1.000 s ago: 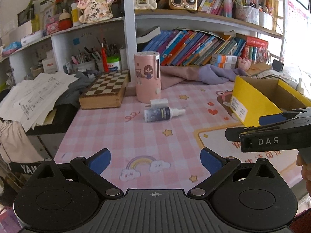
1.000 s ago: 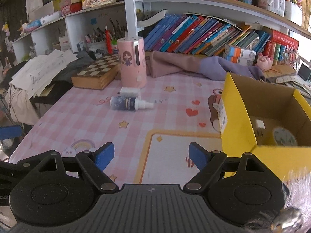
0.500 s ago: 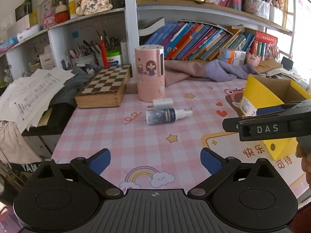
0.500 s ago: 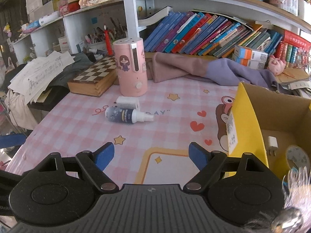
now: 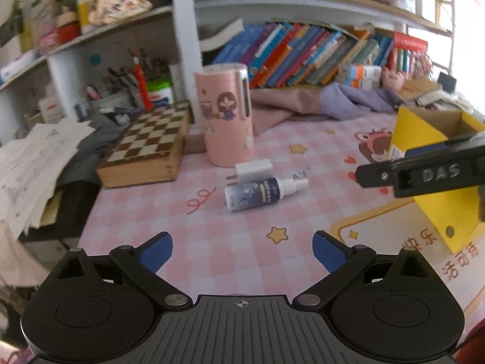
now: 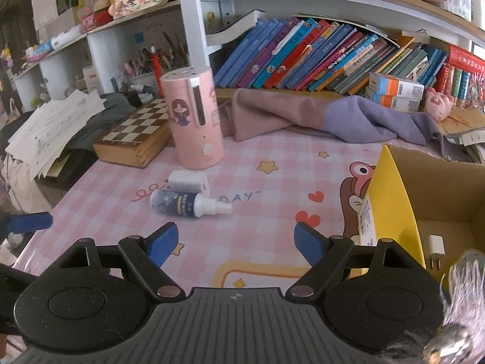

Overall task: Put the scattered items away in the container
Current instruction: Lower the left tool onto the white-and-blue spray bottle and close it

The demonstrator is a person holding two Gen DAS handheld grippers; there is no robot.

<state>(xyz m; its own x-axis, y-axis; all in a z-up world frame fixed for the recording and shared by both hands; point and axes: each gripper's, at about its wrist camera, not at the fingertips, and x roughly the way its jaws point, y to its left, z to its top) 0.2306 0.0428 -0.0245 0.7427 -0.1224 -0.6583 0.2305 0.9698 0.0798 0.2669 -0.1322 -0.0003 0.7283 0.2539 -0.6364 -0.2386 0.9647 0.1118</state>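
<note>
Both the left gripper (image 5: 242,250) and the right gripper (image 6: 235,239) are wide apart and empty, so one should slide its fingers around the little bottle (image 6: 186,204) sideways, squeeze gently, then carry it to the yellow box (image 6: 391,194).

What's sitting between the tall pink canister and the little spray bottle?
A small white plug block lies between pink canister and spray bottle, seen in both wrist views.

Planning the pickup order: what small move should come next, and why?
Probably ease the right hand-held gripper forward and down toward the spray bottle. Its jaws stand open and empty, the bottle lies on its side just ahead beside the white adapter, and the yellow box sits on that side.
</note>
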